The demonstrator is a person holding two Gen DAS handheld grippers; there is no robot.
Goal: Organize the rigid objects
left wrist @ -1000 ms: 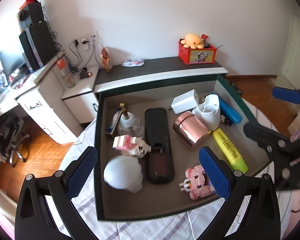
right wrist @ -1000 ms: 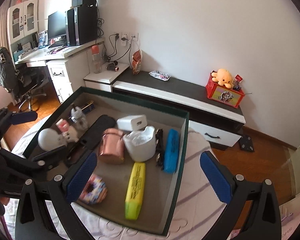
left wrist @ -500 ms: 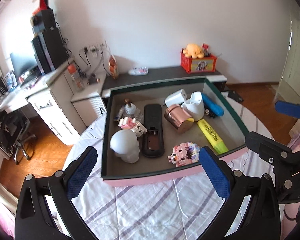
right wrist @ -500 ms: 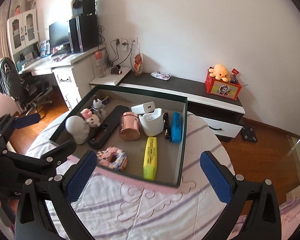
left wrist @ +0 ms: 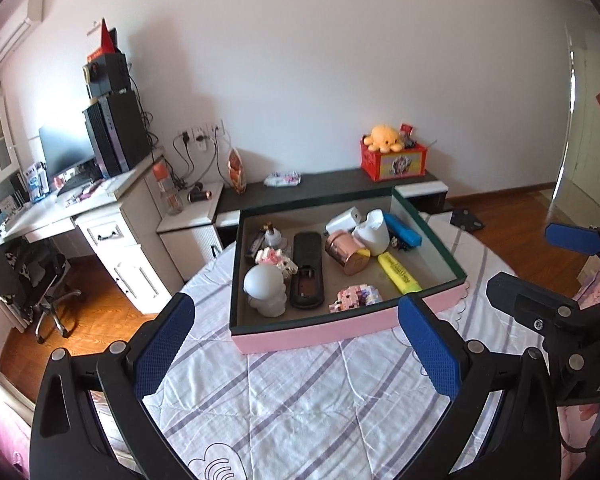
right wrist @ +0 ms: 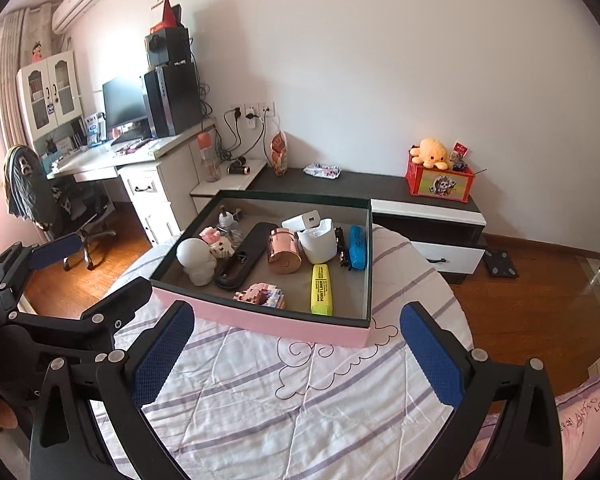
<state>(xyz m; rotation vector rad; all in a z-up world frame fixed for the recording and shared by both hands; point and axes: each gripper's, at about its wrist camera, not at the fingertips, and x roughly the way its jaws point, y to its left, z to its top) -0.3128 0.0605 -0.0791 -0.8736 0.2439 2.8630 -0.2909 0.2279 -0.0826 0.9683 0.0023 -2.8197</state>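
both tools have pulled back and up over the last second. earlier views sat right over the tray interior; now the whole pink-walled tray [left wrist: 320,332] is in frame with a band of striped bedspread [left wrist: 300,392] between it and the fingertips. reads as a retreat, not an approach, so my guess is the sort is finished or paused between picks. contents look unchanged in layout across the frames.

left tool [left wrist: 296,344]: jaws wide, nothing held. right tool [right wrist: 296,354]: jaws wide, nothing held. both hover above the bedspread on the near side of the tray, apart from it, no contact. right tool also shows at the right edge of the left view.

all task items lie inside the tray, ahead of both tools:
- white figurine [left wrist: 265,289] near-left, black remote [left wrist: 307,270] just beside it
- pink block toy [left wrist: 354,298] near the front wall
- yellow highlighter [right wrist: 321,289] right of centre
- copper cup [right wrist: 284,250] on its side, touching or nearly touching the white cup [right wrist: 318,242]
- blue case [right wrist: 357,247] along the right wall
- white charger [left wrist: 343,220] at the back

nothing loose on the bedspread that i can see.
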